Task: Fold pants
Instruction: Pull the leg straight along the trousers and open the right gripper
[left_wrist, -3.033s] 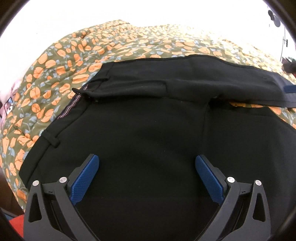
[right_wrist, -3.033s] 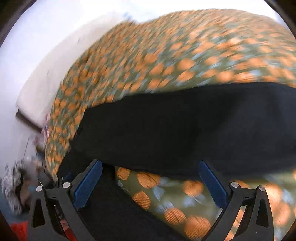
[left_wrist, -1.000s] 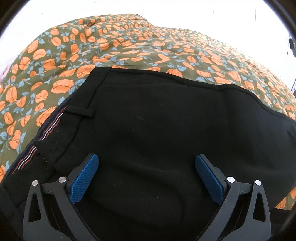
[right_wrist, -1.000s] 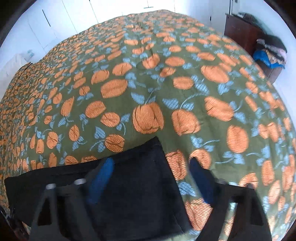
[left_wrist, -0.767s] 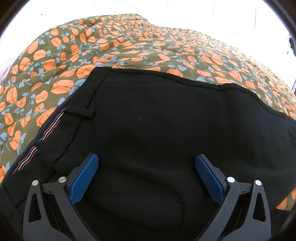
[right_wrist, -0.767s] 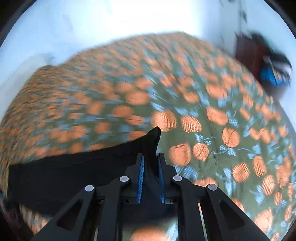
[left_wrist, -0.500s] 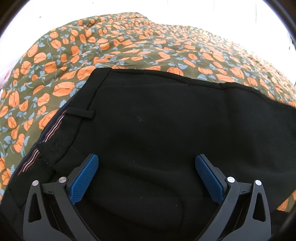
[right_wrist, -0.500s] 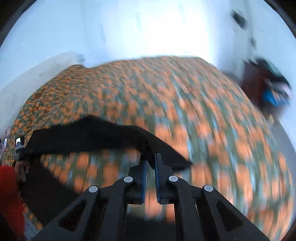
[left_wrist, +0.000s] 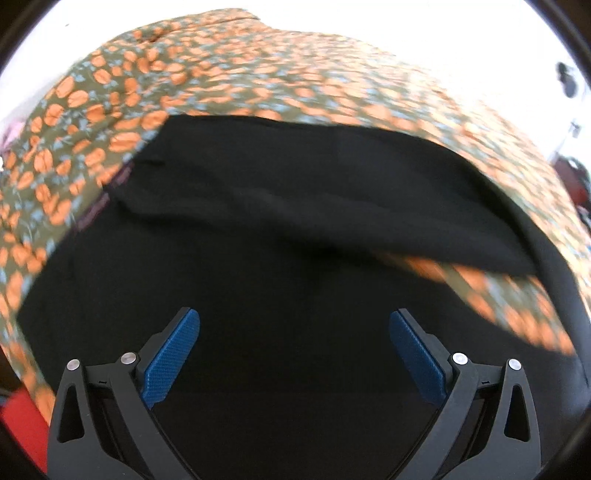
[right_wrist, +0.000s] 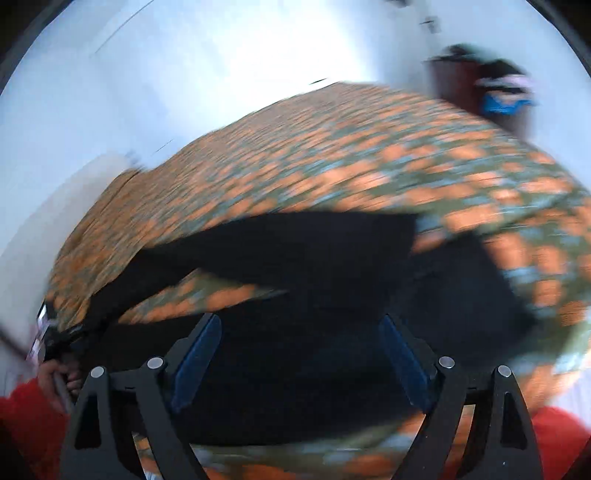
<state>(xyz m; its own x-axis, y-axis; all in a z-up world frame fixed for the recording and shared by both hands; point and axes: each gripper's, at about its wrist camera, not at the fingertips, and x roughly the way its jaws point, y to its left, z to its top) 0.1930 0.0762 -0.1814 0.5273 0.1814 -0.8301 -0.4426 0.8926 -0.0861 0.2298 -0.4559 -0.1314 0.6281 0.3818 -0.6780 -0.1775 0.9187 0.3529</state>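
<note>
Black pants (left_wrist: 295, 206) lie on a bed with an olive cover printed with orange flowers (left_wrist: 258, 74). One black leg is laid back across the rest of the pants, with a strip of cover showing under it at the right. My left gripper (left_wrist: 295, 350) is open above the black cloth, nothing between its blue pads. In the blurred right wrist view the pants (right_wrist: 295, 251) spread below my right gripper (right_wrist: 299, 354). Its jaws are opening, wide apart, and no cloth is pinched between them.
The flowered bed cover (right_wrist: 369, 166) runs to white walls behind. A dark cabinet with blue and pink clothes (right_wrist: 495, 96) stands at the far right. A hand and red sleeve (right_wrist: 33, 406) show at the lower left of the right wrist view.
My right gripper shut on the trouser leg's end, carried it across over the pants and let it go. The left gripper drew back, and a folded leg now lies across its view.
</note>
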